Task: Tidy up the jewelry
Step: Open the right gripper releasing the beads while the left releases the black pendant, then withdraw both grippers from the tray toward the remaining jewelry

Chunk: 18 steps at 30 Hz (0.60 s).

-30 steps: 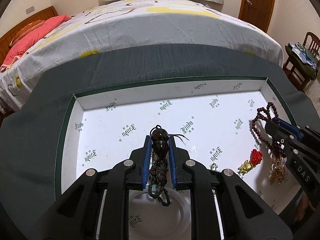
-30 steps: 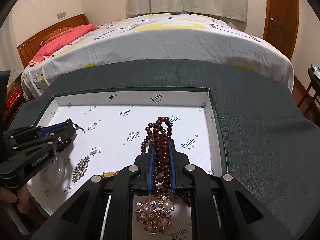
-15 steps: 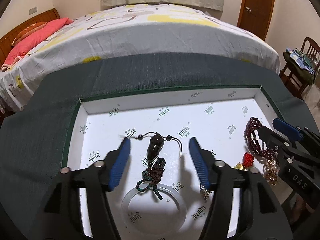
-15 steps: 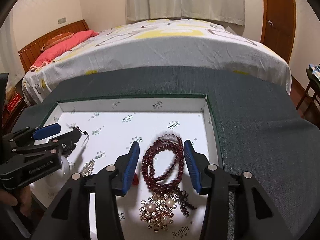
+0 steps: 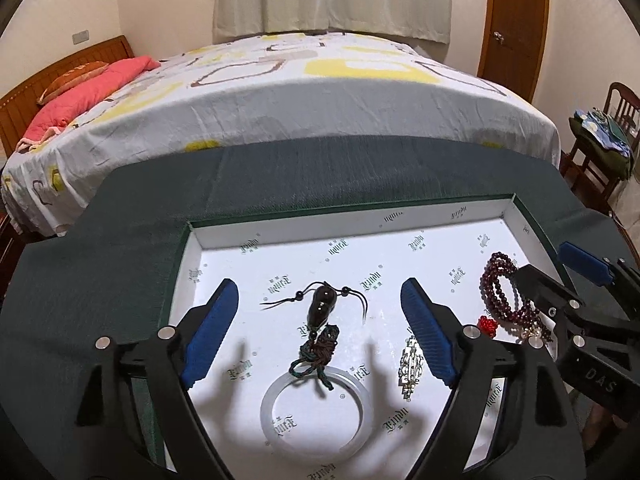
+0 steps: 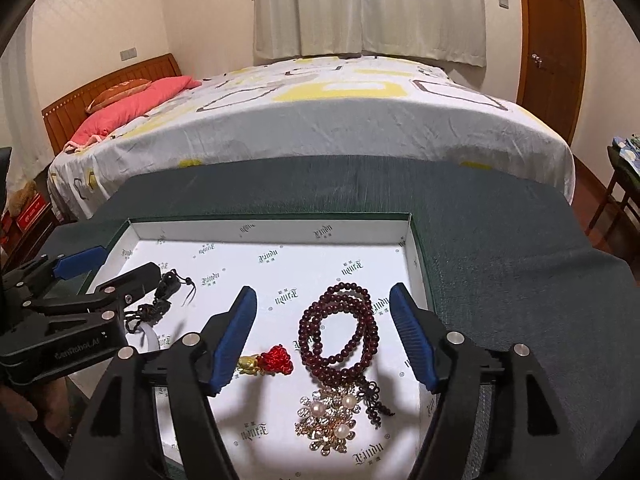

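Observation:
A white-lined box [image 5: 280,229] [image 6: 280,229] sits on a dark green cloth. A dark gourd pendant on a knotted cord [image 5: 321,312] [image 6: 166,286] lies in it, its cord end over a white bangle [image 5: 316,410]. My left gripper [image 5: 320,320] [image 6: 104,270] is open above the pendant, holding nothing. A dark red bead bracelet [image 6: 340,332] [image 5: 502,292] lies at the box's right side. My right gripper [image 6: 324,332] [image 5: 560,272] is open above it, empty. A pearl-and-gold brooch [image 6: 328,420], a red-and-gold charm [image 6: 268,360] and a rhinestone clip [image 5: 412,364] lie nearby.
The cloth-covered table [image 6: 500,248] extends beyond the box to the right and back. A bed [image 5: 300,92] stands behind the table. A wooden chair with clothes [image 5: 600,140] is at the far right, and a door [image 5: 516,20] behind.
Both grippers opened and drew back and up. The left let go of the gourd pendant and the right let go of the bead bracelet; both pieces now lie in the box.

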Tool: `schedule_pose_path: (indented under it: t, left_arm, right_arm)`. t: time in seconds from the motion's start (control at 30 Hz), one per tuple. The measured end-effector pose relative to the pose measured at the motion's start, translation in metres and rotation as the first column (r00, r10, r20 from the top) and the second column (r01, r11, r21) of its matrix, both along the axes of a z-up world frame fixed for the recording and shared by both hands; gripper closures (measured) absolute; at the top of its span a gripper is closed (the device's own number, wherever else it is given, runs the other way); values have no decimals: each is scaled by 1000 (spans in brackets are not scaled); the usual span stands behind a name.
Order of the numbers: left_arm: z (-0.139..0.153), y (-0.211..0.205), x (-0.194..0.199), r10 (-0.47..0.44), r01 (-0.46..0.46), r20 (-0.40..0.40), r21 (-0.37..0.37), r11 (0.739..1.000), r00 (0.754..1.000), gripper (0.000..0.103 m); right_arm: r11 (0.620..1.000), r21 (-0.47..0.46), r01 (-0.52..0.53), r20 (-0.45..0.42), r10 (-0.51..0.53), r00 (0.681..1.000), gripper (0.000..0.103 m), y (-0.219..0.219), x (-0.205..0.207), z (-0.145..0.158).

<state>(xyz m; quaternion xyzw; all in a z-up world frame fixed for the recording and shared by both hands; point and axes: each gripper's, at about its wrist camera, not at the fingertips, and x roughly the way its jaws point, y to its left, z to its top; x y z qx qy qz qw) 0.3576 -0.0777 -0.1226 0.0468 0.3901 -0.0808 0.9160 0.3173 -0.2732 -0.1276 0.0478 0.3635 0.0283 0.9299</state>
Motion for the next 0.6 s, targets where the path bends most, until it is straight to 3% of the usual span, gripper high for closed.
schedule_pose_path:
  t: [0.4,0.6]
  left_arm:
    - [32,34,-57,23,-26,106,31,999,994,20]
    - [34,63,-94,65,-68,103,24,997,993,20]
  right_arm:
    - [1000,6,14,46,-15,999,34,2,-46,19]
    - [1000,13,8,37,-8,999,34,8,-82,17]
